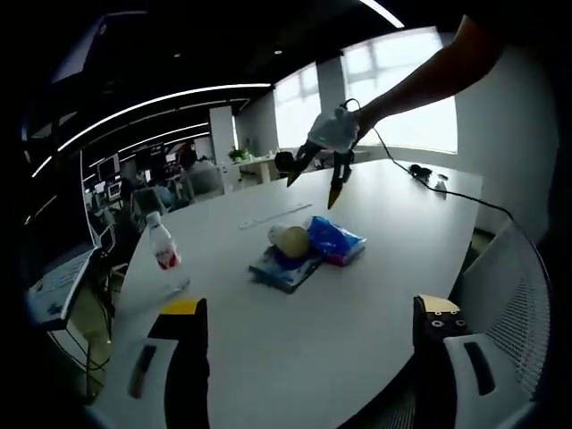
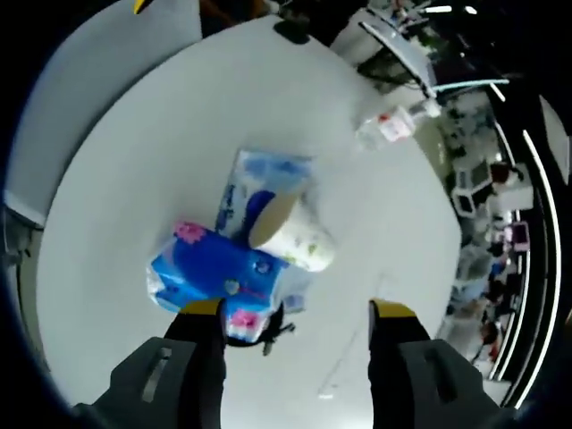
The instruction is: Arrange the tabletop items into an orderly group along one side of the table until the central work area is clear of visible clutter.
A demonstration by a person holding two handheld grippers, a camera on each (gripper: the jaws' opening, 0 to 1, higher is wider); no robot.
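In the left gripper view, the left tongs (image 1: 308, 335) stand apart and empty above the white counter (image 1: 393, 268); the paper cup (image 1: 290, 239) lies centre, the water bottle (image 1: 163, 248) at nine o'clock.

In the right gripper view, the right tongs (image 2: 295, 311) hang open over the blue tissue pack (image 2: 210, 268). They should descend squarely, straddling the pack before closing.

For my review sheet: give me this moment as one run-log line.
right tongs: open, above the pile | left tongs: open, empty | paper cup: on its side on tissue packs | water bottle: upright, apart
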